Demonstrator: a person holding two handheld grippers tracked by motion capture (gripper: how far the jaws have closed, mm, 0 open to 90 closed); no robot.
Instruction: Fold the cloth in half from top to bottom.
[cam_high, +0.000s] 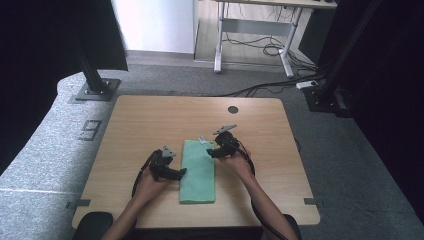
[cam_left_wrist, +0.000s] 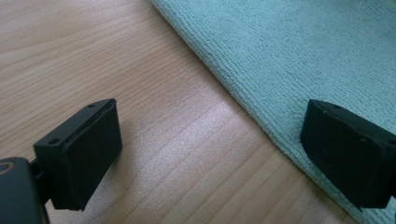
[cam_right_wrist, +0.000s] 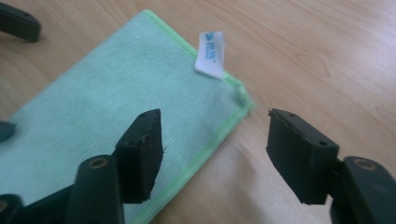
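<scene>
Here the folded green cloth (cam_high: 198, 171) lies flat on the wooden worktop (cam_high: 150, 120), just below its centre, white label (cam_right_wrist: 209, 54) at the cloth's 12 o'clock end. The left gripper (cam_high: 181, 172) sits at the cloth's 9 o'clock edge, jaws wide apart and empty. The right gripper (cam_high: 210, 152) hovers at about 1 o'clock, jaws parted astride the cloth's edge, gripping nothing.

Green cloth (cam_left_wrist: 299, 51) cut off beyond the left tongs (cam_left_wrist: 210, 154), label (cam_right_wrist: 209, 55) print past the right tongs (cam_right_wrist: 215, 149) too blurred to read
</scene>
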